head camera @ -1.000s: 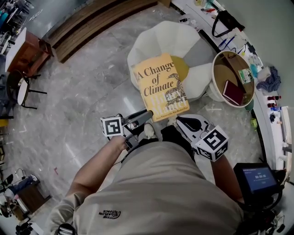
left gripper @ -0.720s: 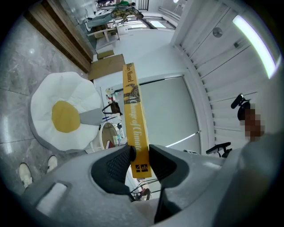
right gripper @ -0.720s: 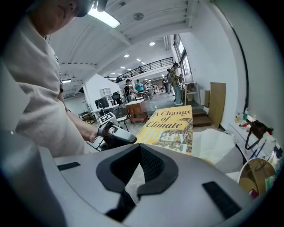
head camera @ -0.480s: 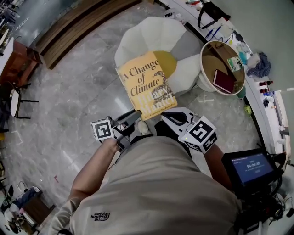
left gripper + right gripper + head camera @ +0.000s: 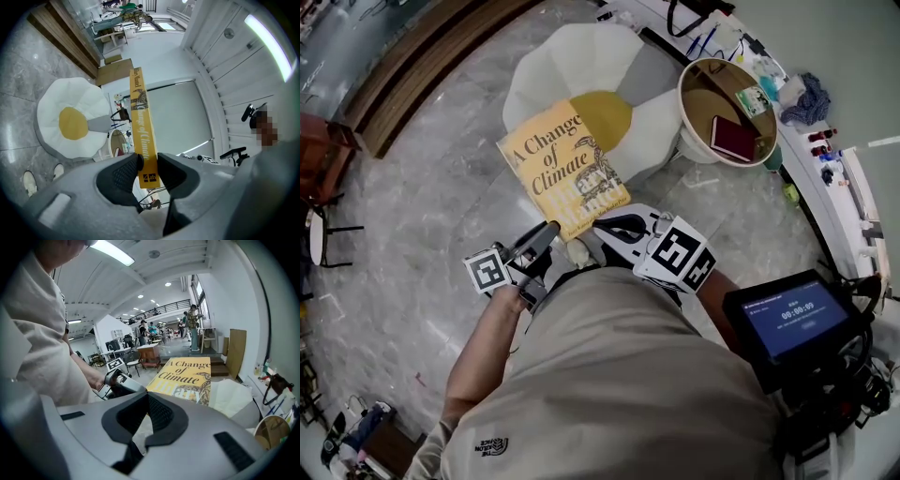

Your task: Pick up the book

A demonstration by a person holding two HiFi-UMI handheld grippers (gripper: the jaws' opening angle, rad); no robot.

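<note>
The book (image 5: 562,169) is off the floor (image 5: 422,187), yellow cover up, clamped at its near corner by my left gripper (image 5: 546,232); the pads (image 5: 123,172) press on both faces at the foot of the spine. My right gripper (image 5: 617,225) is closed with nothing between its jaws, positioned just beside the book's near edge, to the right of the left gripper. Seen from above, the book's far corner overlaps the egg-shaped cushion (image 5: 581,66).

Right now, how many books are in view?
2. The yellow book is clamped in the left gripper; a maroon book, it seems, lies in the round tub. Others may be hidden.
</note>
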